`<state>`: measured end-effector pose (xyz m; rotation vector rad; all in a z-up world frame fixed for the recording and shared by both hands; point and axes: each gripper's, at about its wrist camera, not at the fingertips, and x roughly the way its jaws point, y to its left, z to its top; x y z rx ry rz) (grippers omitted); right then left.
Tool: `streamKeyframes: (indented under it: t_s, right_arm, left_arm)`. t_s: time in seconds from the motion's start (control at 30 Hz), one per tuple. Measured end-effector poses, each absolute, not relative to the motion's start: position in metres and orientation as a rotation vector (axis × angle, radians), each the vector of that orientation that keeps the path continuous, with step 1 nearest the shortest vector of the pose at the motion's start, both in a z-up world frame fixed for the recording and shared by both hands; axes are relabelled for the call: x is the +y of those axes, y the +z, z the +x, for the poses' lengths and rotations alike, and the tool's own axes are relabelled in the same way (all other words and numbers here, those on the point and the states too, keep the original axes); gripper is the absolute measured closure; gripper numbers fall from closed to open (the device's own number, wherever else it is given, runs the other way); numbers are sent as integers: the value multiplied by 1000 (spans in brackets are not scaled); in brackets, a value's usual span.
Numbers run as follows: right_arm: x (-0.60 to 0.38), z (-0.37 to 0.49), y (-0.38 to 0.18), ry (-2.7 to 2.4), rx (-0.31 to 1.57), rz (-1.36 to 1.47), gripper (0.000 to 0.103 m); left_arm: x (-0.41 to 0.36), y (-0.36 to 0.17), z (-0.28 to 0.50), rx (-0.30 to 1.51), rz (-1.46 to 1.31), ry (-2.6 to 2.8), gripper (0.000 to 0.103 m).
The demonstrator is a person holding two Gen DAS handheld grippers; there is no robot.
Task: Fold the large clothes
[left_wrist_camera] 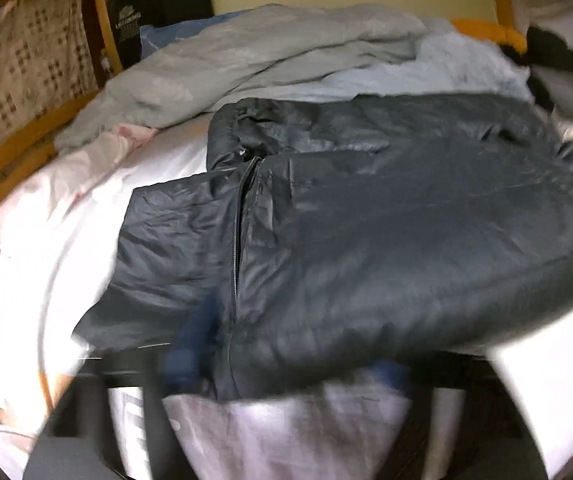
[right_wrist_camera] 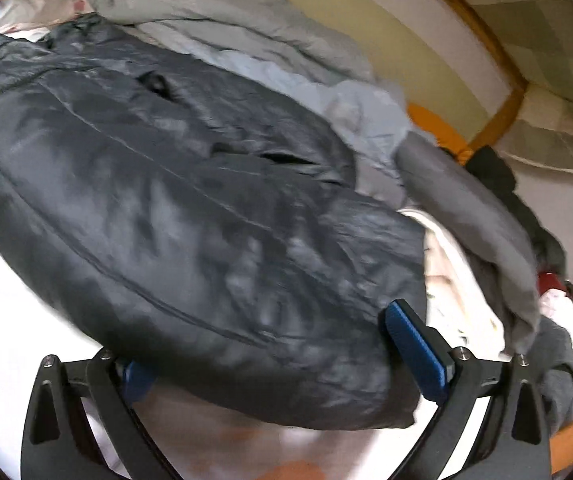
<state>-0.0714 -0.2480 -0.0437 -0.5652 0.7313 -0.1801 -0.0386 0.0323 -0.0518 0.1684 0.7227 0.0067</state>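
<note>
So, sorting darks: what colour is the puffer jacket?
Dark charcoal grey jacket, clearest in the right wrist view.

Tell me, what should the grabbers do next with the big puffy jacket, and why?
Probably close the right gripper on the hem. The dark jacket bulges between its wide-apart pads, not yet pinched, and lies zipped on the white bed sheet, ready for a fold.

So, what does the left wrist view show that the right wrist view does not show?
Only the left wrist view shows the jacket's zipper and collar, plus a patterned cloth on a wooden frame. Only the right wrist view shows the right gripper clearly, its blue pads on either side of the jacket's hem, and a grey garment. Both show the dark puffer jacket on the white bed and the grey blanket.
</note>
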Motion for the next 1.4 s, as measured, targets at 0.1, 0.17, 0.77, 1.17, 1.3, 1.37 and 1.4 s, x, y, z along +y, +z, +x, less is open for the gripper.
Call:
streamKeyframes:
  t_s: [0.1, 0.17, 0.77, 1.17, 1.3, 1.37, 1.4]
  right_arm:
    - [-246, -75, -43, -82, 770, -532, 72]
    - [-240, -86, -41, -76, 760, -542, 80]
    - [-255, -118, 62, 10, 665, -303, 53]
    - [-283, 86, 57, -45, 760, -192, 79]
    - [-282, 120, 36, -76, 743, -236, 79]
    - [-275, 131, 28, -91, 741, -289, 78]
    - [-274, 132, 26, -102, 747, -290, 77]
  left_arm:
    - [29, -38, -50, 643, 179, -48, 89]
    - [25, -29, -59, 601, 208, -47, 90]
    - [44, 41, -66, 592, 280, -43, 61]
    - [31, 88, 38, 445, 214, -86, 46]
    - [24, 80, 23, 396, 243, -107, 41]
    - [21, 71, 26, 418, 262, -144, 41]
    - [18, 65, 32, 447, 277, -145, 41]
